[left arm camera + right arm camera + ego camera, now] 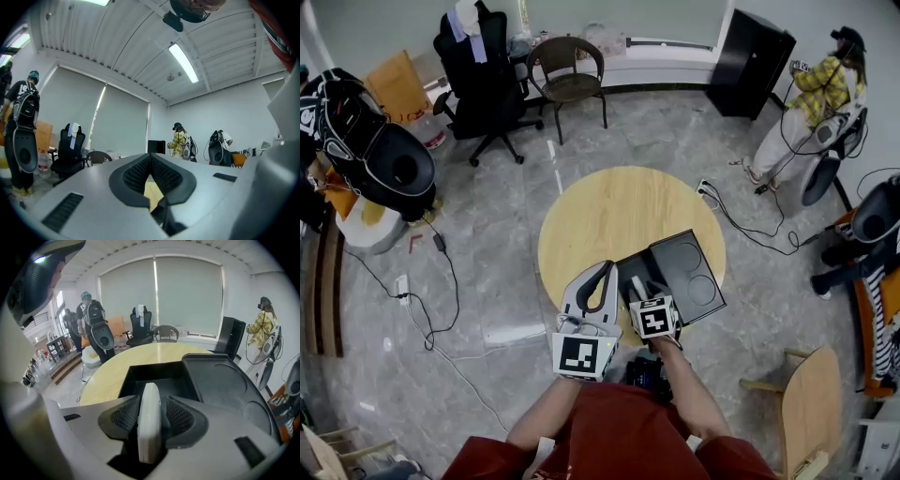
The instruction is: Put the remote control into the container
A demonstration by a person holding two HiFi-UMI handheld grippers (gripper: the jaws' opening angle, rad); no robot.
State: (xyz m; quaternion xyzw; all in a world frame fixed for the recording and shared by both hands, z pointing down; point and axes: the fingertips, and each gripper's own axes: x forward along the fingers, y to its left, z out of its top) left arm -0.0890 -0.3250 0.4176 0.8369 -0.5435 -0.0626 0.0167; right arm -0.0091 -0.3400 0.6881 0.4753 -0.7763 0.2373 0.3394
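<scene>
I see the remote control (150, 427) as a slim white bar standing on its narrow edge between the jaws of the right gripper (152, 400), with a dark gap at one pad. Its far end is over the container (140, 378). The container is an open black rectangular box on the round wooden desk (126, 359), with a flat black panel with two round recesses adjoining it.

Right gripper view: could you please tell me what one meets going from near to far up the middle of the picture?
white remote control → black container → round wooden table → black office chair → window blind
</scene>
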